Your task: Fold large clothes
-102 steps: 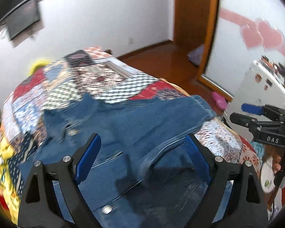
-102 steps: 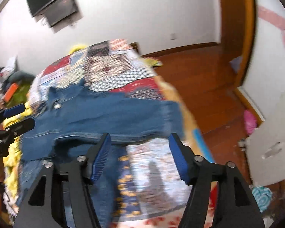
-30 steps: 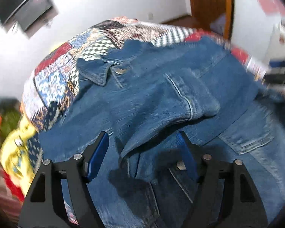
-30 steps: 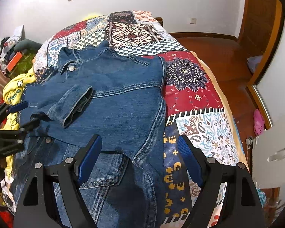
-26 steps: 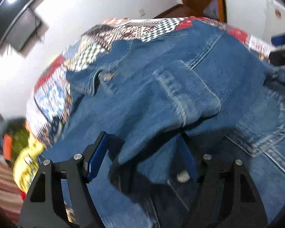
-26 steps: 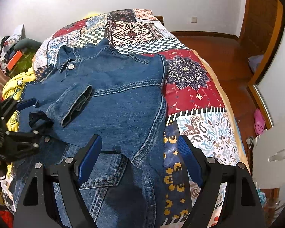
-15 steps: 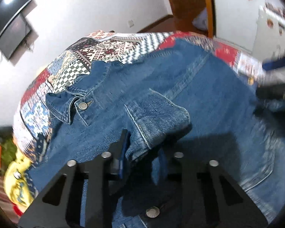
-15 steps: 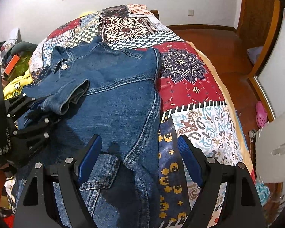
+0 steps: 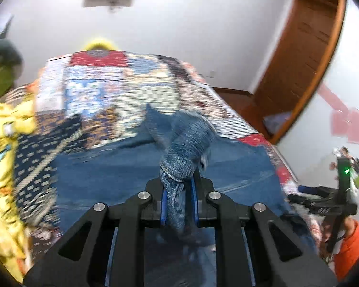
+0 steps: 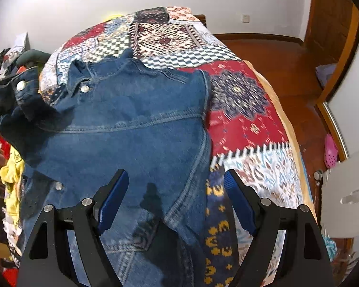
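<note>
A blue denim jacket (image 10: 131,124) lies spread on a patchwork bedspread (image 10: 241,124), collar toward the far end. My left gripper (image 9: 178,205) is shut on the jacket's sleeve (image 9: 186,153) and holds it raised above the jacket body (image 9: 103,174). In the right wrist view the raised sleeve cuff (image 10: 24,91) with its metal button hangs at the far left. My right gripper (image 10: 176,201) is open and empty, hovering over the jacket's lower right edge. It also shows at the right in the left wrist view (image 9: 323,203).
Yellow clothing (image 9: 2,148) is heaped at the bed's left side. A wooden floor (image 10: 287,57) and door frame (image 9: 306,55) lie to the right. A pink shoe (image 10: 331,150) sits on the floor. A white cabinet (image 10: 347,191) stands at the near right.
My left gripper has closed on the sleeve and lifted it off the jacket body, swinging left. My right gripper has stayed open over the jacket's lower edge.
</note>
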